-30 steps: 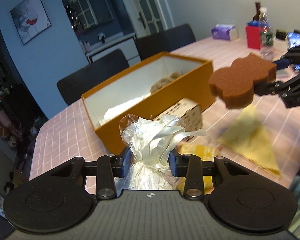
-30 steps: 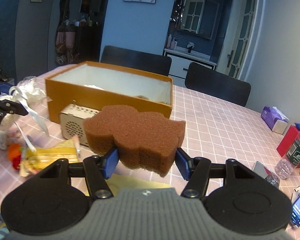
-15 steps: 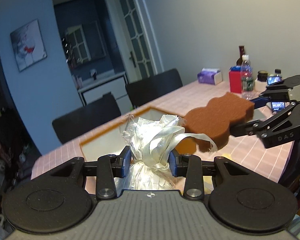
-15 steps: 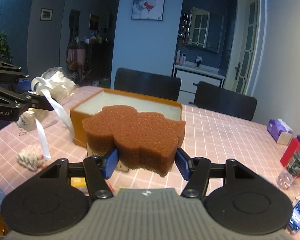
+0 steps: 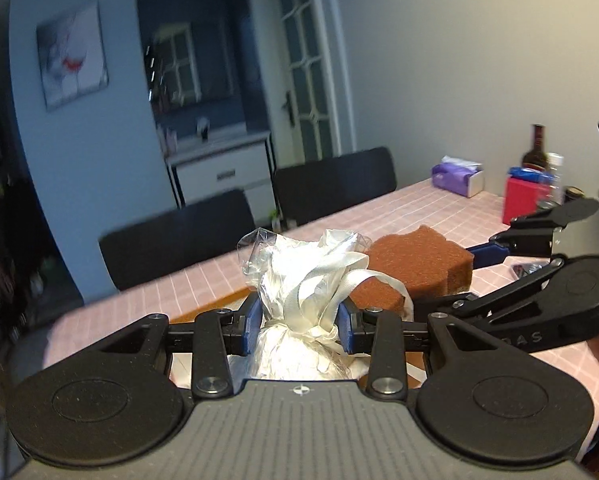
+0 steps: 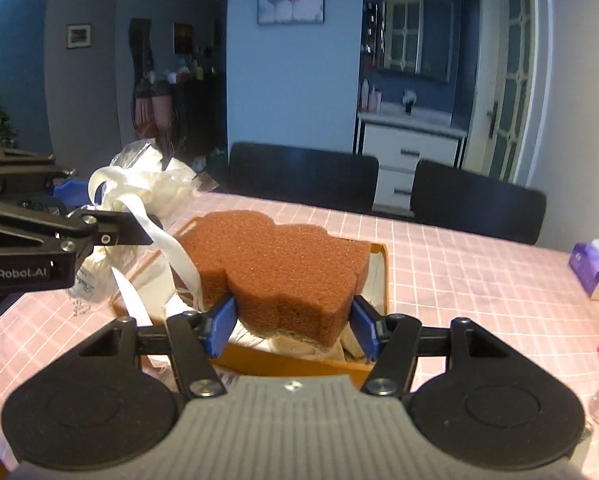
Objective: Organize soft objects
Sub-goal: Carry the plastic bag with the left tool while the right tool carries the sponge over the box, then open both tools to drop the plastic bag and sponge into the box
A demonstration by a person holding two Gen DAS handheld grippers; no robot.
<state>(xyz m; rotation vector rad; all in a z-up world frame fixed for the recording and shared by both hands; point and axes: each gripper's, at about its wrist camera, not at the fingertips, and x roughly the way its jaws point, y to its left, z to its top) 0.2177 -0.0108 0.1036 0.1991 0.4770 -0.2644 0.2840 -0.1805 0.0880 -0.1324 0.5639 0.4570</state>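
Observation:
My left gripper (image 5: 299,330) is shut on the neck of a clear plastic bag (image 5: 299,276) tied with white ribbon, which hangs in the air. My right gripper (image 6: 293,326) is shut on a brown, lobed sponge (image 6: 283,256), its blue pads pressing both sides. In the right wrist view the sponge hangs over the open orange box (image 6: 291,364), and the left gripper (image 6: 95,208) with the bag (image 6: 151,176) is just left of it. The left wrist view shows the sponge (image 5: 415,264) right beside the bag, and only a strip of the box rim (image 5: 219,302).
A pink checked tablecloth (image 6: 479,280) covers the table. Two black chairs (image 6: 303,176) stand along its far side. A purple tissue box (image 5: 457,174), a red box (image 5: 525,200) and bottles (image 5: 535,152) are at the far right end. A phone lies near the right gripper.
Both grippers have risen and moved forward with their loads. The bag and the sponge have come close together above the orange box. The items on the table in front of the box have dropped from view.

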